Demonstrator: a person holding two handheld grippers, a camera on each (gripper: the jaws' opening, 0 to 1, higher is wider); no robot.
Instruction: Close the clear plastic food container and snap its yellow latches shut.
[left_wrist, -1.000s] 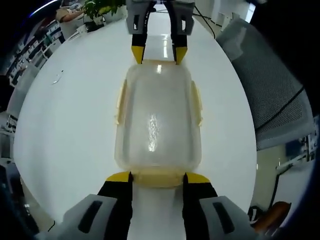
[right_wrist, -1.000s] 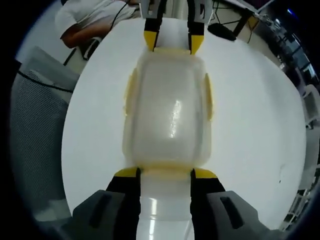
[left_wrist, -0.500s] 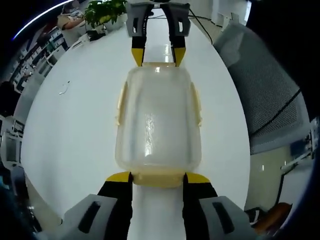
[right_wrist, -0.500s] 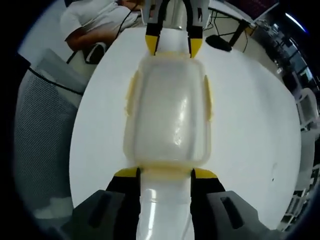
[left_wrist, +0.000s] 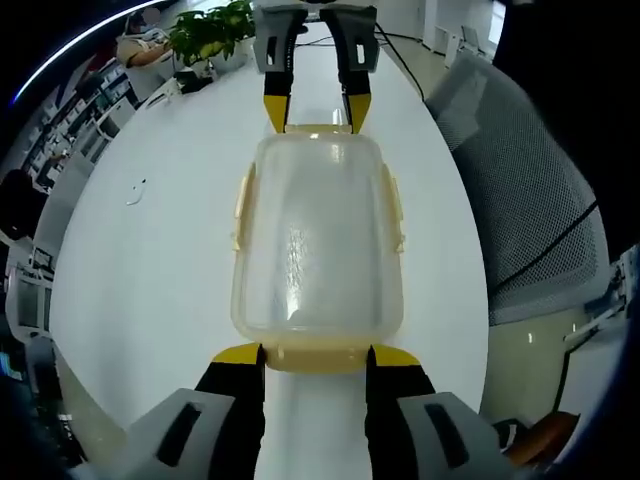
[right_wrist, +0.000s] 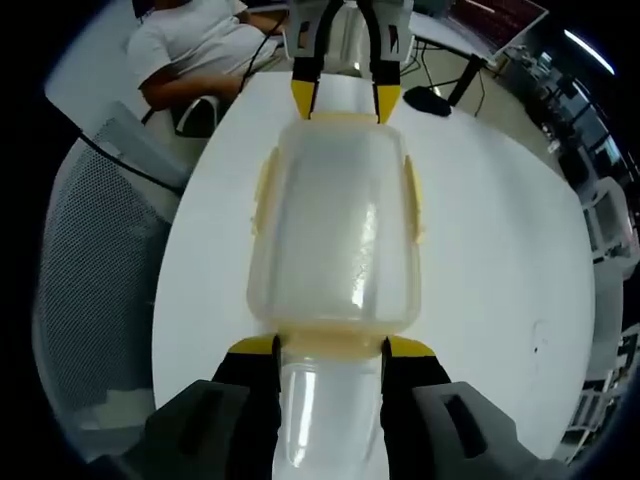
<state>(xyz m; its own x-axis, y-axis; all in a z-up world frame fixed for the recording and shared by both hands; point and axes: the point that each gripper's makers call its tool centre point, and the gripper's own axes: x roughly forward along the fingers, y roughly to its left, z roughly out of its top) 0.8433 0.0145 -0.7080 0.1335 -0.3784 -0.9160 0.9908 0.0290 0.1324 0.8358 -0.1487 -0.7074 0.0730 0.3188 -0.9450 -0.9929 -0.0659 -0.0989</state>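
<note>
Container (left_wrist: 317, 240), clear plastic with its lid on, is lying lengthwise between the two grippers on the white table (left_wrist: 150, 270). In the left gripper view, the left gripper (left_wrist: 315, 354) is sitting at the container's near short end, its yellow-tipped jaws standing apart and bracketing the pale yellow latch (left_wrist: 317, 355) there, the tips touching the container's rounded corners; whether they are pressing on it cannot be told. At the far short end the right gripper (left_wrist: 314, 109) is reaching in from the top of that view, its jaws likewise spread to either side of the far latch (left_wrist: 317, 129). In the right gripper view the same arrangement is showing from the other end: the right gripper (right_wrist: 329, 346) is straddling its near latch (right_wrist: 330, 343) with jaws apart, and the left gripper (right_wrist: 344, 100) is standing at the far end. Along both long sides, the side latches (left_wrist: 240, 208) are lying close against the container wall. Beyond the table, a grey mesh chair (left_wrist: 530, 190) is standing to one side, a potted plant (left_wrist: 205, 28) is sitting at the table's far end, and a person in a white shirt (right_wrist: 195, 45) is sitting near the table's edge.
</note>
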